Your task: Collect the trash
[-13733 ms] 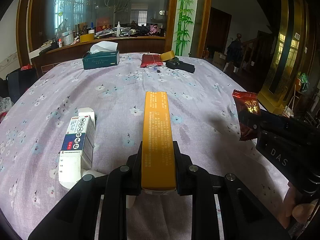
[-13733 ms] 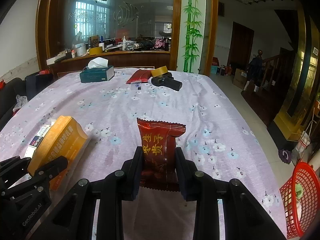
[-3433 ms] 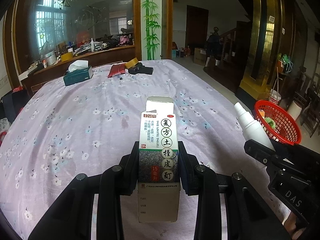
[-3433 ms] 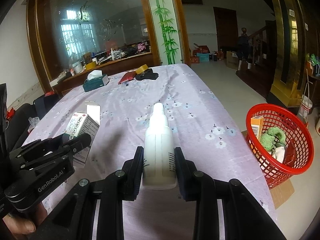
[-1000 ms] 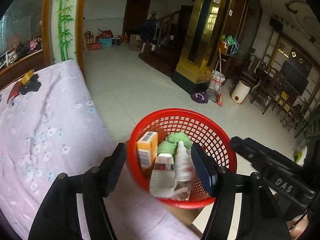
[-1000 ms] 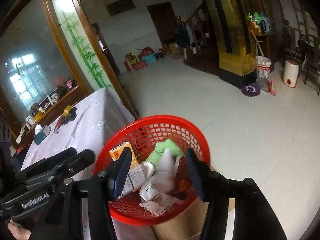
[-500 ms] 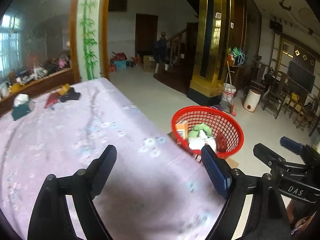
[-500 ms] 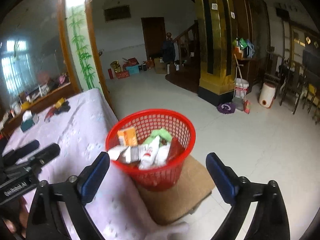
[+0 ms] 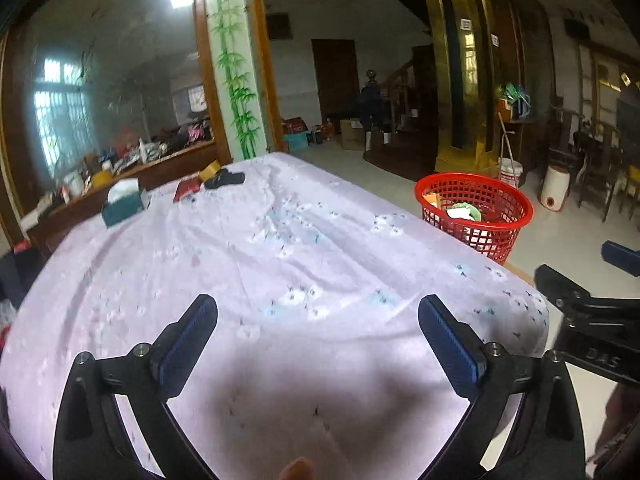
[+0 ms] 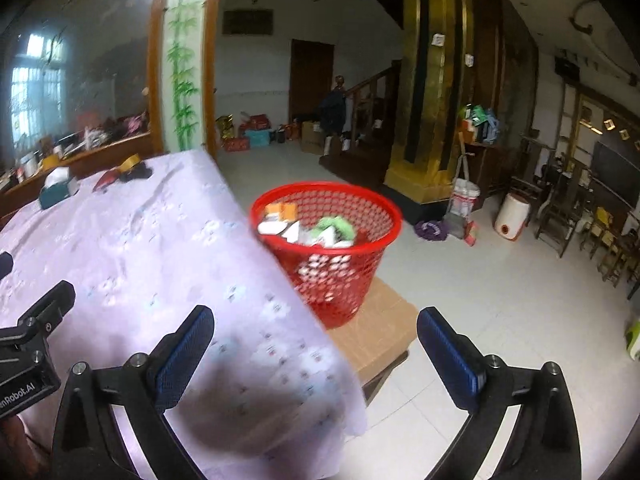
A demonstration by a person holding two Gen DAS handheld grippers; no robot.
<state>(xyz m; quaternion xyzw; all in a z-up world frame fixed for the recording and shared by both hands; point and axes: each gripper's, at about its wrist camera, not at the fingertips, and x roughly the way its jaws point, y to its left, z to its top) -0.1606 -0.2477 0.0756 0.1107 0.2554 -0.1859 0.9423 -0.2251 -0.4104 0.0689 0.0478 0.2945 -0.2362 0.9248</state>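
Red plastic basket (image 10: 326, 258): round, open lattice mesh, tapering toward its base, standing on a flat brown cardboard-coloured platform (image 10: 372, 332) just off the table's right edge. Inside it, a jumble of trash (image 10: 308, 230): an orange carton at the rim, white boxes or bottles, something green and soft-looking. Details blurred.

Table (image 9: 280, 248): covered by a lilac cloth with small white-and-blue flower print, lightly creased. Its near half carries nothing. At the far end sit a teal tissue box (image 9: 122, 202), a red flat packet (image 9: 187, 191), a yellow tape roll (image 9: 211, 171) and a dark object (image 9: 225, 178).

Your left gripper (image 9: 318, 342) is over the near table edge, angled down, black frame with blue ribbed pads; its fingers have just been spreading and stand wide apart with nothing between them. Your right gripper (image 10: 316, 350) straddles the table's corner, pointing down toward the basket, fingers likewise just spread wide and empty. Each gripper shows at the edge of the other's view.
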